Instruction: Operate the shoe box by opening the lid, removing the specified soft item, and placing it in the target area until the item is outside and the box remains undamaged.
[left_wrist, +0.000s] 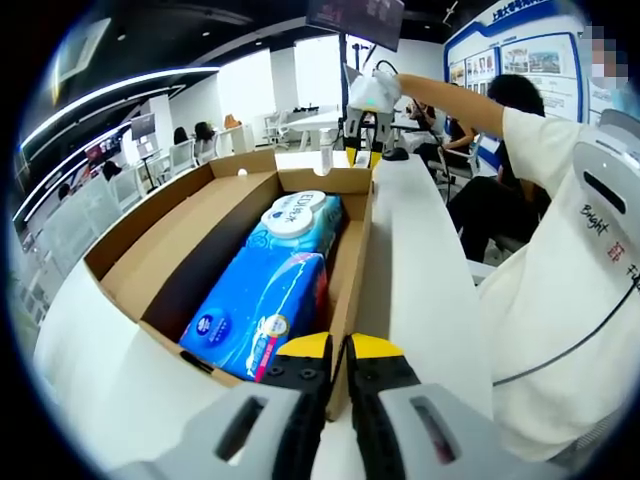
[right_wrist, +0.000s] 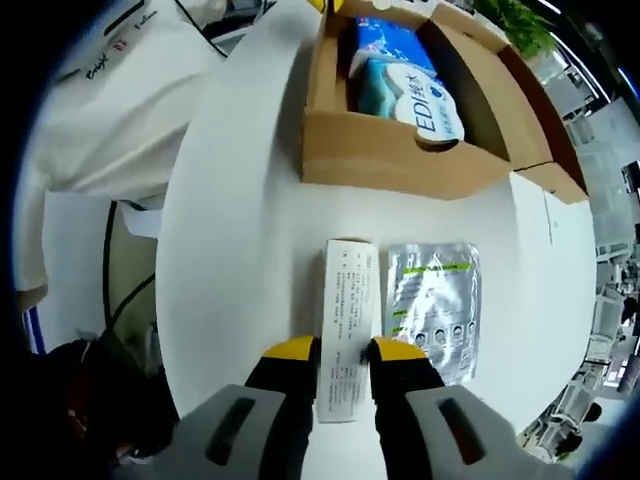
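Left hand-held gripper (left_wrist: 338, 352): jaws drawn almost together, their yellow-tipped ends pinching the near wall of the shoe box (left_wrist: 345, 262). In the right gripper view its yellow tip peeks over the box's far wall.

Shoe box: one, brown cardboard, open, its flaps folded outward. It sits on the white desk (left_wrist: 420, 260) close to the long edge nearest the person (left_wrist: 560, 300).

Soft item: one blue pack of wet wipes (left_wrist: 270, 290) with a white round lid, lying lengthwise inside the box, still within its walls. In the right gripper view the same pack (right_wrist: 405, 75) shows with the letters "EDI" on its lid.

Right hand-held gripper (right_wrist: 343, 356): jaws partly open, one on each side of the near end of a white leaflet (right_wrist: 346, 325); whether the tips press it or only bracket it I cannot tell. In the left gripper view this hand-held gripper (left_wrist: 368, 128) hangs beyond the far end of the box, held from above at the end of the person's outstretched arm.

Leaflet: one, printed, lying flat on the desk between the box and the right hand-held gripper.

Foil pouch (right_wrist: 433, 305): one, silver with green print, flat on the desk, just beside the leaflet.

Person: one, in a white top, at the desk's long edge.
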